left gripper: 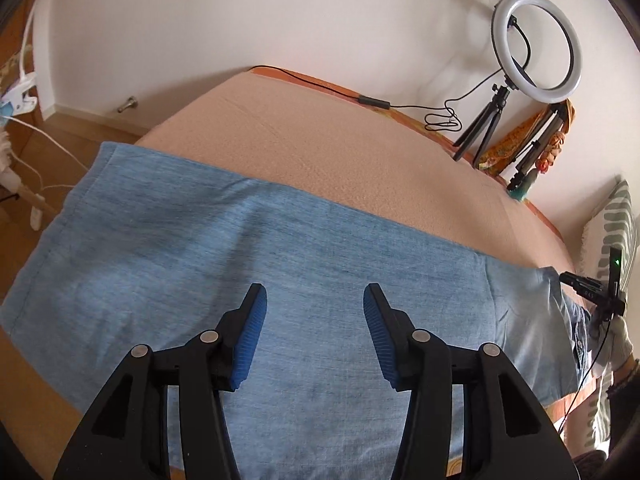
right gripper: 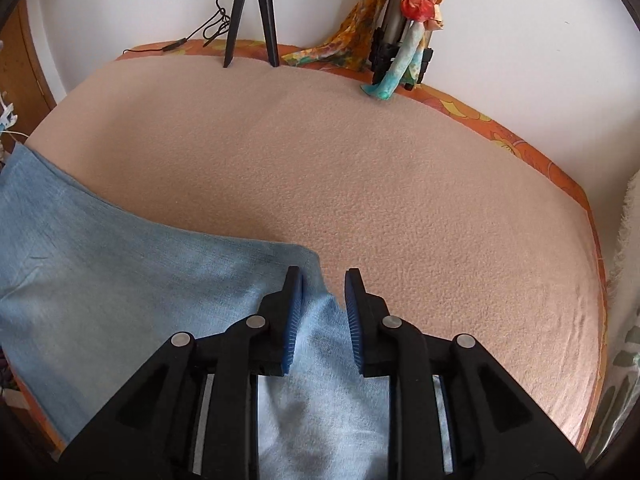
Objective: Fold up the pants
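Note:
Light blue denim pants (left gripper: 240, 264) lie flat along the near side of a bed with a peach blanket (left gripper: 340, 152). My left gripper (left gripper: 314, 300) is open and empty, hovering over the middle of the pants. In the right wrist view the pants (right gripper: 120, 280) fill the lower left. My right gripper (right gripper: 324, 280) is open, with its jaws either side of the pants' far right edge; the fabric runs back between the fingers. The right gripper's device (left gripper: 592, 288) shows at the far right of the left wrist view.
A ring light on a black tripod (left gripper: 536, 48) stands at the back of the bed, with a cable (left gripper: 376, 102) along the edge. A second tripod draped with colourful scarves (right gripper: 404, 20) stands beside it. A patterned pillow (left gripper: 616, 224) lies at right. Wooden floor and white cables (left gripper: 36, 140) at left.

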{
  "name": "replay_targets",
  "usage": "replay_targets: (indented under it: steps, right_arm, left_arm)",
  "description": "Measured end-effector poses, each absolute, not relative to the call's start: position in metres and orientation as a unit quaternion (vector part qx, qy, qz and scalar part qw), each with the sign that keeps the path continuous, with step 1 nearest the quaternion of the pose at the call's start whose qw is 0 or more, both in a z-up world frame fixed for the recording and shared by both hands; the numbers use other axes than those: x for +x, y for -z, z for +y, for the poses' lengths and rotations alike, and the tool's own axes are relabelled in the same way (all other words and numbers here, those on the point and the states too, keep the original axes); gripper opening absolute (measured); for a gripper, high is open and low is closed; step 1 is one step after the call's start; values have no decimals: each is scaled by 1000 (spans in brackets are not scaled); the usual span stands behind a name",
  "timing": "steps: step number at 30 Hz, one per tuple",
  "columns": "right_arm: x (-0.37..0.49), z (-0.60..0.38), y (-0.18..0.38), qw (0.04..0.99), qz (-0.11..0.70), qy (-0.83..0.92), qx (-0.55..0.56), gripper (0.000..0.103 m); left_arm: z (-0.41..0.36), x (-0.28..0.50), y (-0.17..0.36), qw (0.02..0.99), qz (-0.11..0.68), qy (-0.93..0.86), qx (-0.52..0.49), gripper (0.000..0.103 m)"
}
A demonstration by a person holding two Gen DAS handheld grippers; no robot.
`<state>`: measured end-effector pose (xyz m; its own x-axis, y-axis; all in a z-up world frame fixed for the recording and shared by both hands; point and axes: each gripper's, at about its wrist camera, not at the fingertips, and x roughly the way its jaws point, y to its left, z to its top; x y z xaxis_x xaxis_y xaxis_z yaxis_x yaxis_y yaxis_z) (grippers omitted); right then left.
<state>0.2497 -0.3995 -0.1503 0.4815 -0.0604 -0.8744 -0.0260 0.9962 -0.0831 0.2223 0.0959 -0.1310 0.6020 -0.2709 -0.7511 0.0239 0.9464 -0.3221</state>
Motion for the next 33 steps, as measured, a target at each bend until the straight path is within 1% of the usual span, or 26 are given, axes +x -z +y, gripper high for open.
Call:
replay_targets:
  steps: [1, 3, 5, 10, 13, 18, 23, 28, 29, 30, 31, 32, 33]
  right_arm:
    - [241, -399, 146, 862, 506, 12, -32, 28]
    - [221, -395, 137, 867, 498, 4, -19, 31]
    - [199, -397, 130, 872, 490, 15, -8, 39]
    - [135, -441, 119, 872, 479, 79, 57, 47]
    - [88, -481, 114, 869, 465, 136, 102, 59]
    - [33, -539, 121, 846, 458, 192, 194, 61]
    - [17, -563, 143, 827, 468, 195, 245, 61]
    - [21, -569, 160, 816, 488, 197, 238, 61]
    - [23, -569, 161, 818, 486, 191, 242, 58]
    - [23, -568, 160, 821, 483, 190, 239, 53]
    - [26, -566, 159, 825, 480, 186, 233, 36]
    - [29, -562, 157, 828, 479, 181, 227, 15]
    - [33, -557, 156, 830, 481, 182, 216, 7]
  left_arm:
    - [106, 218, 128, 886, 433, 77, -149, 53]
    - [125, 208, 125, 889, 421, 60, -167, 56]
    - [144, 200, 127, 890, 417, 42, -182, 56]
    - [179, 197, 139, 878, 420, 6, -229, 56]
    - [184, 199, 137, 876, 416, 4, -246, 56]
    - [182, 199, 126, 882, 403, 8, -243, 56]
    - [176, 198, 120, 885, 398, 14, -241, 56]
    - [176, 199, 122, 887, 401, 4, -229, 56]
    - [178, 198, 122, 887, 401, 0, -228, 56]
    - [180, 197, 123, 887, 401, -3, -228, 56]
    - [183, 196, 123, 887, 401, -6, -229, 56]
    - [187, 195, 124, 886, 402, -9, -230, 56]
    - [191, 194, 125, 885, 403, -12, -232, 56]
